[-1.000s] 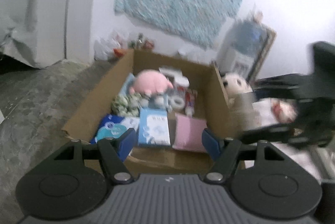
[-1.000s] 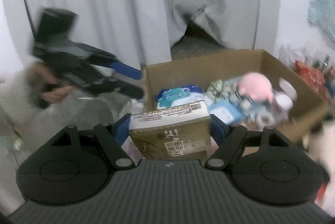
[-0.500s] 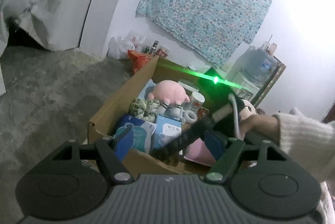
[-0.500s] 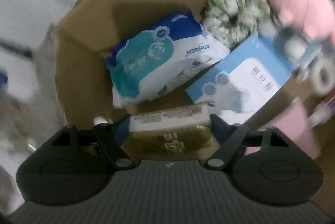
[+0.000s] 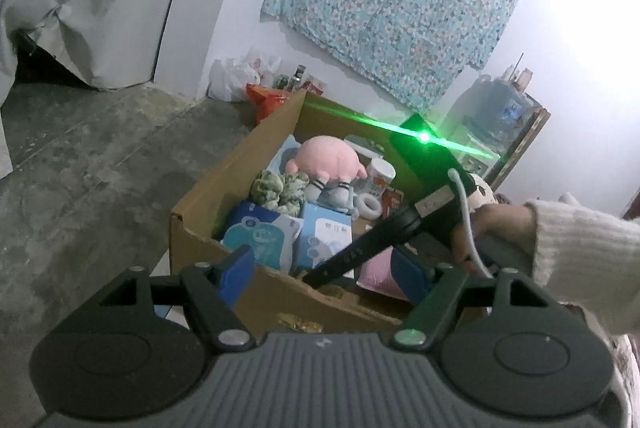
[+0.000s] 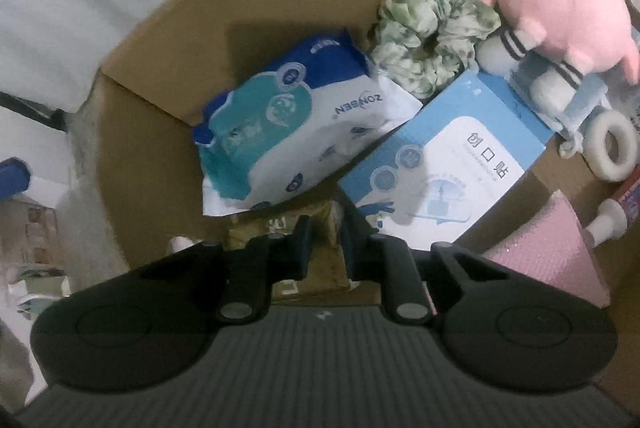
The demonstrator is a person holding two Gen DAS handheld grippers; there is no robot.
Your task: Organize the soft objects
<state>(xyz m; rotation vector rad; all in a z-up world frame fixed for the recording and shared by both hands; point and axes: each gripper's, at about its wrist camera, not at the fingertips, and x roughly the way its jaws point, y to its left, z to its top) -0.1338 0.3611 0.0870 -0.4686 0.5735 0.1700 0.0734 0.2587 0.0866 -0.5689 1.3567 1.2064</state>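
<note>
cardboard box (image 6: 160, 40) with wipes pack (image 6: 288, 124), pink plush (image 6: 560, 8)

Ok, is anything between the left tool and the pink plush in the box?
Yes. The shut right tool slants down into the cardboard box directly in front of the open left tool, held by the hand at right. The pink plush lies beyond, behind the wipes pack and blue carton.

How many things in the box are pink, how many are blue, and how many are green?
Pink: 2, the plush toy and the pink pouch.
Blue: 2, the wipes pack and the flat blue box.
Green: 1, the scrunchie.
Total: 5, all in the cardboard box.
</note>
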